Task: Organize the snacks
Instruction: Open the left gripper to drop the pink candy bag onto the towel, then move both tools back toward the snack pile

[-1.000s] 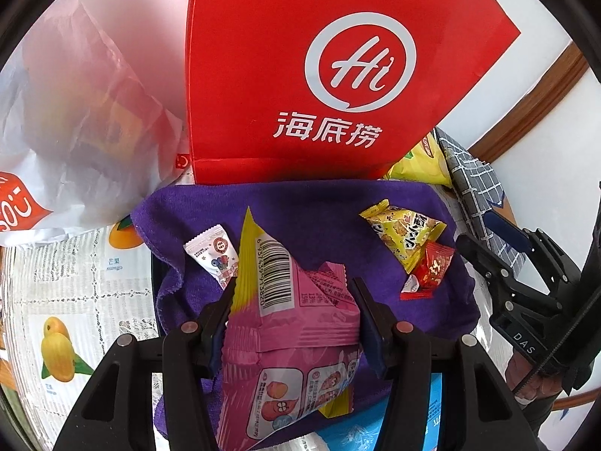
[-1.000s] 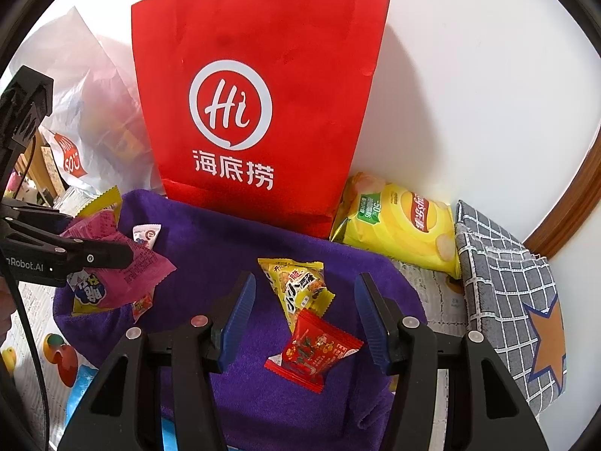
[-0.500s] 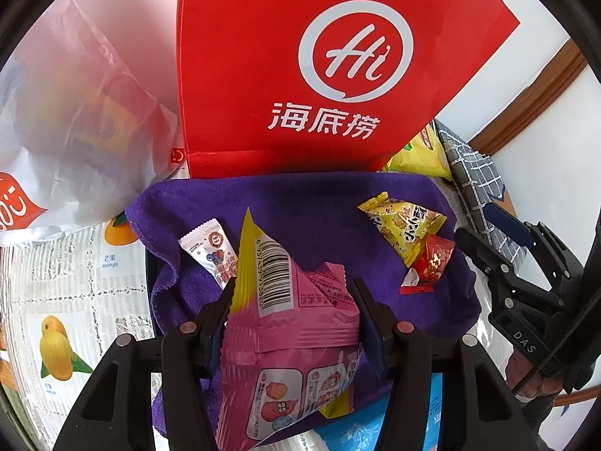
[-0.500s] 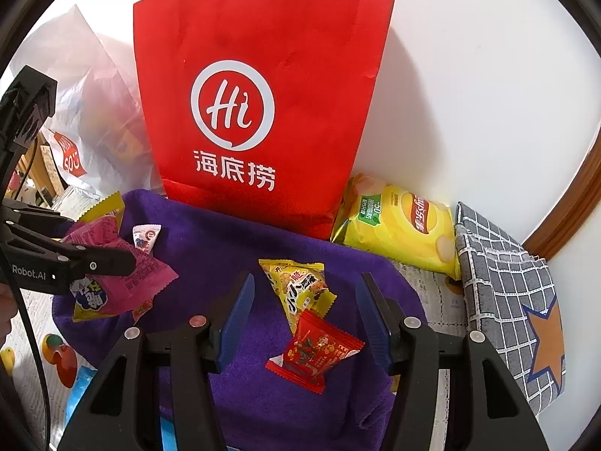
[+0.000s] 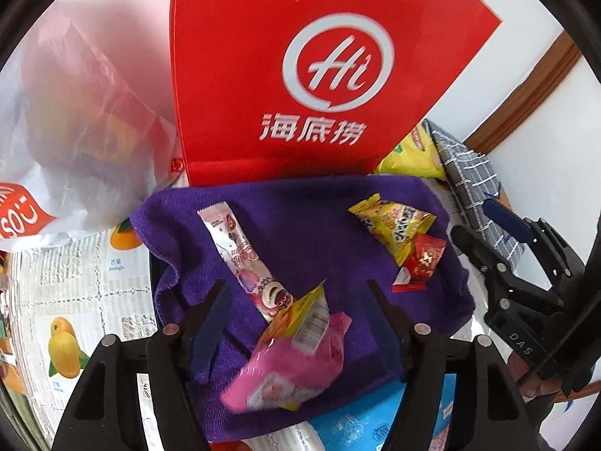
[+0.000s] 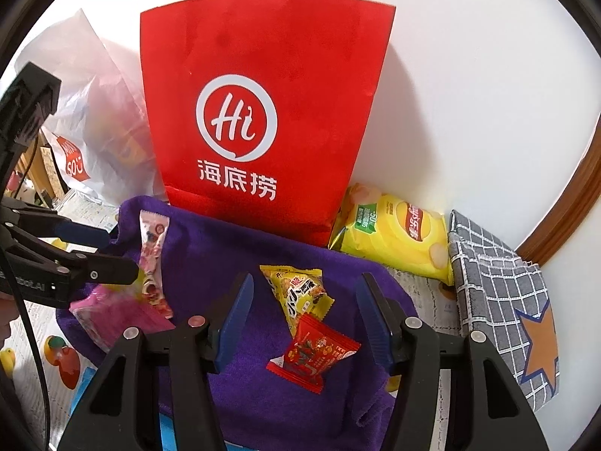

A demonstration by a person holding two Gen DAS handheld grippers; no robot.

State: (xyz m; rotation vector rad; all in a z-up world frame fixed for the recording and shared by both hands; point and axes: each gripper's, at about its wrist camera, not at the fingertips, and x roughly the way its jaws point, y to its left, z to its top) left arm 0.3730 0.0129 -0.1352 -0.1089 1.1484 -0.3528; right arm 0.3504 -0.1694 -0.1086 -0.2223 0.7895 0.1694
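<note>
Fingers of left gripper [image 5: 296, 293] have just been opening, pink packet [image 5: 293, 368] loose between them on purple towel [image 5: 308, 225]. Right gripper [image 6: 304, 300] spread over red candy [image 6: 311, 353], untouched. Only right view shows chips bag [image 6: 394, 236] whole, beside the towel.

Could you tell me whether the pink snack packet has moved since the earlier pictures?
Yes. The pink snack packet has dropped from the left gripper's just-opened jaws onto the purple towel.

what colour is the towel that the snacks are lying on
Purple. The towel shows best in the right wrist view, spread in front of the red paper bag.
</note>
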